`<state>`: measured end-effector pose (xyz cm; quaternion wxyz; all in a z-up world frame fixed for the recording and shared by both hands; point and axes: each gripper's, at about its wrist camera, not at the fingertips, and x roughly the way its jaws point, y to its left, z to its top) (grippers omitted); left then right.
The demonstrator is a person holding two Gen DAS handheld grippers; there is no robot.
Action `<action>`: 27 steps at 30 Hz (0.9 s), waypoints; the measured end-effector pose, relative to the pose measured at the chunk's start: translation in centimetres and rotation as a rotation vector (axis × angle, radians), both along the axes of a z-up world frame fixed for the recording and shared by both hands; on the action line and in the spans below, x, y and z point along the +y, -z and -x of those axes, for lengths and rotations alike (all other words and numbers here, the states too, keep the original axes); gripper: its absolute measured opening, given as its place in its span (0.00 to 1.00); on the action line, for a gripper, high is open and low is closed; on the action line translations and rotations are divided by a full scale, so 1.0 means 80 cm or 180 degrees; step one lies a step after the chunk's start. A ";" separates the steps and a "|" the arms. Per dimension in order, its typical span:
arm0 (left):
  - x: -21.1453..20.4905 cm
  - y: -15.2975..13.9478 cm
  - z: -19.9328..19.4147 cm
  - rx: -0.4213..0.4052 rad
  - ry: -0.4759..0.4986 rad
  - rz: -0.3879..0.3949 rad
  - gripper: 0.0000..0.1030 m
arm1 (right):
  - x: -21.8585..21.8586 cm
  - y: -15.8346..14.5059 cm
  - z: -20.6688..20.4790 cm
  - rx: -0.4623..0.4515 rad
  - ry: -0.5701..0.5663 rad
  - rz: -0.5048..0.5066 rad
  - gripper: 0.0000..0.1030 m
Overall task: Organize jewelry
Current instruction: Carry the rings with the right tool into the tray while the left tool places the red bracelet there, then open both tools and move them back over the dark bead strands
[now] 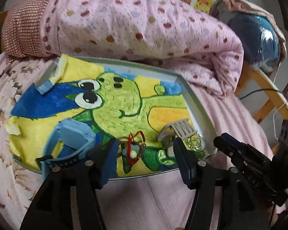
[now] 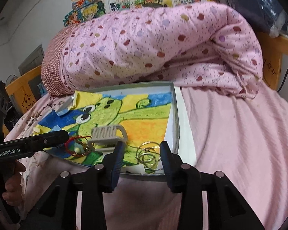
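My left fingers [image 1: 145, 153] stand apart over the near edge of the shallow metal tray [image 1: 184, 90] that lies on the bed. Between them, not pressed by either pad, sits the red cord bracelet [image 1: 133, 147] with its pale bead, tangled with a thin dark ring, on the frog drawing [image 1: 113, 103] that lines the tray. The left pad is just beside the cord; the right pad stands farther off, near the grey comb-like clip [image 1: 175, 130]. A blue foam block [image 1: 73, 134] lies to the left of my left fingers.

My right fingers [image 2: 142, 155] are also parted, gripping nothing. The cluster of thin gold rings [image 2: 146, 156] lies between them on the tray's near right corner, touching neither pad. The grey clip sits just beyond my left-side pad, with the red bracelet farther left, under the tip of my other tool. A hand [image 2: 7, 184] holds that tool's handle at the picture's left edge. A pink dotted quilt [image 2: 153, 44] is heaped behind the tray.
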<state>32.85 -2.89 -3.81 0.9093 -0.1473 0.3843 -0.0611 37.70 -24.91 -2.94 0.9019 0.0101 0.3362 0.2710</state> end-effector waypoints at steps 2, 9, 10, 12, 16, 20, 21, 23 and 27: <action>0.002 -0.010 0.004 0.0003 -0.0026 -0.0020 0.60 | 0.000 -0.010 0.005 -0.0056 0.0005 -0.0002 0.50; 0.011 -0.053 0.047 -0.0229 -0.0148 -0.0102 0.87 | -0.007 -0.062 0.046 -0.0397 0.0067 -0.0184 0.79; 0.013 -0.058 0.055 -0.0278 -0.0169 -0.0115 0.90 | -0.008 -0.068 0.052 -0.0437 0.0068 -0.0216 0.84; 0.018 -0.072 0.077 -0.0402 -0.0241 -0.0167 0.97 | -0.012 -0.083 0.071 -0.0577 0.0096 -0.0297 0.90; 0.027 -0.095 0.116 -0.0601 -0.0348 -0.0270 0.98 | -0.013 -0.109 0.109 -0.0829 0.0087 -0.0407 1.00; 0.039 -0.114 0.157 -0.0743 -0.0411 -0.0307 0.98 | -0.008 -0.131 0.142 -0.1017 0.0065 -0.0444 1.00; 0.041 -0.117 0.165 -0.0761 -0.0419 -0.0326 0.98 | -0.006 -0.136 0.152 -0.1041 0.0056 -0.0461 1.00; 0.045 -0.123 0.183 -0.0805 -0.0433 -0.0383 0.98 | -0.003 -0.142 0.169 -0.1064 0.0047 -0.0484 1.00; 0.052 -0.133 0.222 -0.0922 -0.0462 -0.0493 0.98 | 0.004 -0.150 0.200 -0.1084 -0.0013 -0.0486 1.00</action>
